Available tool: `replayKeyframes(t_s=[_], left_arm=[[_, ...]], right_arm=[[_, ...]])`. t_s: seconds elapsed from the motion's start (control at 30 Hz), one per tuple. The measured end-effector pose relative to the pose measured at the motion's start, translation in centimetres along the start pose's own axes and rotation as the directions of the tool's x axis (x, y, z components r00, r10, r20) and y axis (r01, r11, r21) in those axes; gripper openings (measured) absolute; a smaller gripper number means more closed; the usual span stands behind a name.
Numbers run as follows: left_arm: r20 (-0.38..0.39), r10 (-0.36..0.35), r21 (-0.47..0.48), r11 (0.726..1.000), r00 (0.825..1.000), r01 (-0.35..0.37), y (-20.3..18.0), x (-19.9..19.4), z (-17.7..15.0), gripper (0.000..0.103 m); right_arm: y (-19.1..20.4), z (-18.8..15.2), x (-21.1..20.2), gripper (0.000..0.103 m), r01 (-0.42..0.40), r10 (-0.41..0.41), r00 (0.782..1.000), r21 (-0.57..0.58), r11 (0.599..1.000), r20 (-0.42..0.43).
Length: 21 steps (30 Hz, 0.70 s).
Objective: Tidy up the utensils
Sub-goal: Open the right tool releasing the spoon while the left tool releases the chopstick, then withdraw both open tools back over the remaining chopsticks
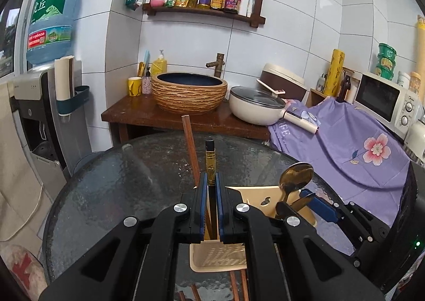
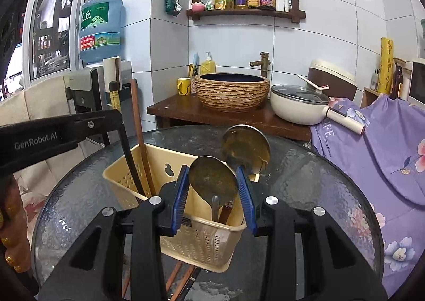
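One black chopstick (image 1: 210,165) clamped upright between left jaws

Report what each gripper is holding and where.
Left gripper pinches the black chopstick below its gold-banded top. Right gripper is open around a spoon, gripping nothing.

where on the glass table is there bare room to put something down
Bare glass table shows right of the cream basket toward the purple cloth, and left of it. Crowded: both grippers over the basket, loose chopsticks at its near side.
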<state>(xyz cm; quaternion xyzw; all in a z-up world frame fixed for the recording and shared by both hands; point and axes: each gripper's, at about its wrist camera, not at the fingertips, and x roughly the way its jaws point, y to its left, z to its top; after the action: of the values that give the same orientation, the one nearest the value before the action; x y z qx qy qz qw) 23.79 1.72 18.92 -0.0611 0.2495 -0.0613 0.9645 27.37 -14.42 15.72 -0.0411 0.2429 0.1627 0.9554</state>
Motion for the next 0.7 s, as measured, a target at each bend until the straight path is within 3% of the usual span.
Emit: replayKeyframes(t_s=[0.17, 0.2, 0.23, 0.27, 0.4, 0.57, 0.7], left_arm=[[-0.014, -0.015, -0.011, 1.000, 1.000, 0.015, 0.1, 0.1, 0.0, 0.006], [-0.013, -0.016, -0.014, 1.000, 1.000, 0.016, 0.2, 0.0, 0.0, 0.008], [-0.011, -0.019, -0.016, 1.000, 1.000, 0.018, 0.2, -0.1, 0.0, 0.010], [-0.007, -0.021, -0.016, 1.000, 1.000, 0.021, 0.3, -0.3, 0.0, 0.018], [0.036, -0.036, -0.028, 0.999, 0.999, 0.037, 0.8, -2.0, -0.3, 0.059], [0.077, -0.002, -0.034, 0.999, 0.997, 0.004, 2.2, -4.8, -2.5, 0.087], [0.030, 0.030, -0.066, 0.997, 0.999, -0.028, 3.6, -5.8, -5.5, 0.094]], right_arm=[[0.1, 0.0, -0.2, 0.040, -0.002, 0.002, 1.000, -0.007, 1.000, 0.009], [0.1, 0.0, -0.3, 0.043, -0.003, 0.003, 1.000, -0.005, 1.000, 0.014], [0.1, 0.0, -0.4, 0.054, -0.001, 0.001, 1.000, -0.007, 1.000, 0.024], [0.1, 0.0, -0.6, 0.060, 0.006, -0.006, 0.999, -0.009, 1.000, 0.036], [0.6, -0.2, -2.1, 0.066, 0.006, -0.004, 0.997, -0.032, 0.999, 0.072], [0.8, -1.5, -4.7, 0.069, 0.017, -0.013, 0.996, -0.042, 0.999, 0.088], [0.3, -3.5, -6.0, 0.071, -0.015, 0.015, 1.000, 0.032, 0.999, 0.023]])
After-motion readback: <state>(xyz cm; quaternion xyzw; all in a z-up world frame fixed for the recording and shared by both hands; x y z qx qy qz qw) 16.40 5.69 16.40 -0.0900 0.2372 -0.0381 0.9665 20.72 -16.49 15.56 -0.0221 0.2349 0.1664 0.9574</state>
